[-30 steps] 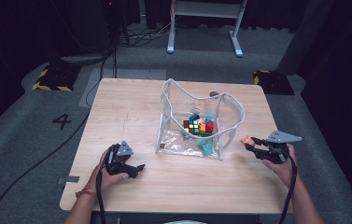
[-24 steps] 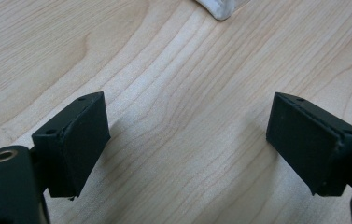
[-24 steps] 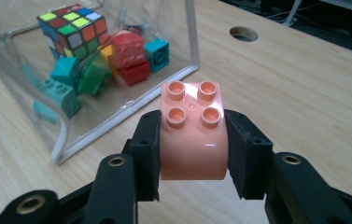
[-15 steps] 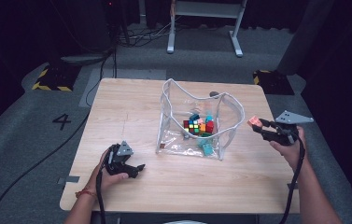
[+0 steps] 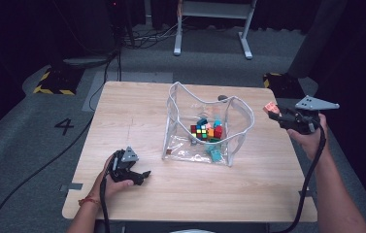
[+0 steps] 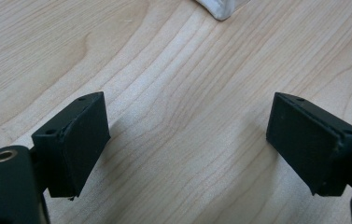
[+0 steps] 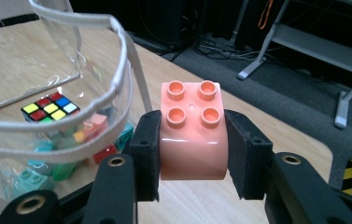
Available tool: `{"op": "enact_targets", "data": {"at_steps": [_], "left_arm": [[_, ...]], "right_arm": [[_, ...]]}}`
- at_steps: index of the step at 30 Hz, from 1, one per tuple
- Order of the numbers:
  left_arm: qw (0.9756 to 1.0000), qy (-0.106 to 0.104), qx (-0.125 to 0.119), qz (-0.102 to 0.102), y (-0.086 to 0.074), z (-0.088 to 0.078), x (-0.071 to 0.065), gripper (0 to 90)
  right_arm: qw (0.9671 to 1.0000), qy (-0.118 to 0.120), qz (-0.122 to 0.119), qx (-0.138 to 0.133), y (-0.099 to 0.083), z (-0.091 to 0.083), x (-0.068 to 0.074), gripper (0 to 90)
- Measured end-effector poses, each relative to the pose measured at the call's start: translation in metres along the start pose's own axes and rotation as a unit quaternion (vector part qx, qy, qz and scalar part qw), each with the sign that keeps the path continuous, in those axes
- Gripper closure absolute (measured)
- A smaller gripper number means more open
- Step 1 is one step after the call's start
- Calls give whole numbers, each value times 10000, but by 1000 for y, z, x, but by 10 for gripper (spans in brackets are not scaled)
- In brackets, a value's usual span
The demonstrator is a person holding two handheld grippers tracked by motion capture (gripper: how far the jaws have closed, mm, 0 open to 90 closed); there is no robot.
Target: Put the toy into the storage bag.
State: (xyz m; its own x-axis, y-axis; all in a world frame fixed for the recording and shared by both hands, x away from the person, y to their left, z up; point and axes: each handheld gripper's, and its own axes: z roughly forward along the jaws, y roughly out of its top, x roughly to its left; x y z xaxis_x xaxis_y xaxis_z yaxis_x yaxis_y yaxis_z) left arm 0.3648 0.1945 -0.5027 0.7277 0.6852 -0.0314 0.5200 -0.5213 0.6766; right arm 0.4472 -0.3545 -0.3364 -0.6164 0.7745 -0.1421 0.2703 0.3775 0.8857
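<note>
- Since the earlier frame, the right hand-held gripper [image 5: 274,112] had risen from counter level to beside the bag's rim; the left hand-held gripper [image 5: 139,175] had stayed put.
- The counter [image 5: 132,111] carried a clear bag [image 5: 239,133] with its mouth open, holding a puzzle cube [image 7: 51,107] and coloured blocks.
- The left one rested low, jaws apart and empty.
- The right one clamped a pink block [image 7: 192,135], studs up, just outside the rim, probably ready to drop in.

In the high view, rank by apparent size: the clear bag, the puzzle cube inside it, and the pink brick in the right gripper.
1. Clear bag, by far the largest.
2. Puzzle cube.
3. Pink brick, partly hidden by the right gripper, so its rank against the cube is unsure.
</note>
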Motion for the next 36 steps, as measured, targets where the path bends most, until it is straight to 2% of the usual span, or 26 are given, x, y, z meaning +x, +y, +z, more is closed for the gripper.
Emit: {"op": "enact_targets", "data": {"at_steps": [11,14,16,22,23,25,29,32,36], "left_arm": [[10000,-1,0,0,0,0,0,133],[10000,-1,0,0,0,0,0,133],[10000,3,-3,-2,0,0,0,133],[10000,18,-9,-19,0,0,0,131],[10000,18,-9,-19,0,0,0,131],[10000,18,-10,-21,0,0,0,131],[10000,18,-9,-19,0,0,0,131],[10000,19,-9,-19,0,0,0,131],[10000,19,-8,-20,0,0,0,131]], "right_arm": [[9996,126,-233,-93,27,0,8,597],[9992,173,-353,-113,35,3,14,597],[9990,280,-328,-123,41,5,18,596],[9971,542,-503,-185,58,16,38,596],[9971,542,-503,-185,58,16,38,596],[9957,681,-614,-129,63,24,48,596],[9935,782,-828,-78,70,30,60,596],[9916,936,-884,-94,74,33,67,596],[9875,1115,-1115,-66,79,40,77,596]]}}
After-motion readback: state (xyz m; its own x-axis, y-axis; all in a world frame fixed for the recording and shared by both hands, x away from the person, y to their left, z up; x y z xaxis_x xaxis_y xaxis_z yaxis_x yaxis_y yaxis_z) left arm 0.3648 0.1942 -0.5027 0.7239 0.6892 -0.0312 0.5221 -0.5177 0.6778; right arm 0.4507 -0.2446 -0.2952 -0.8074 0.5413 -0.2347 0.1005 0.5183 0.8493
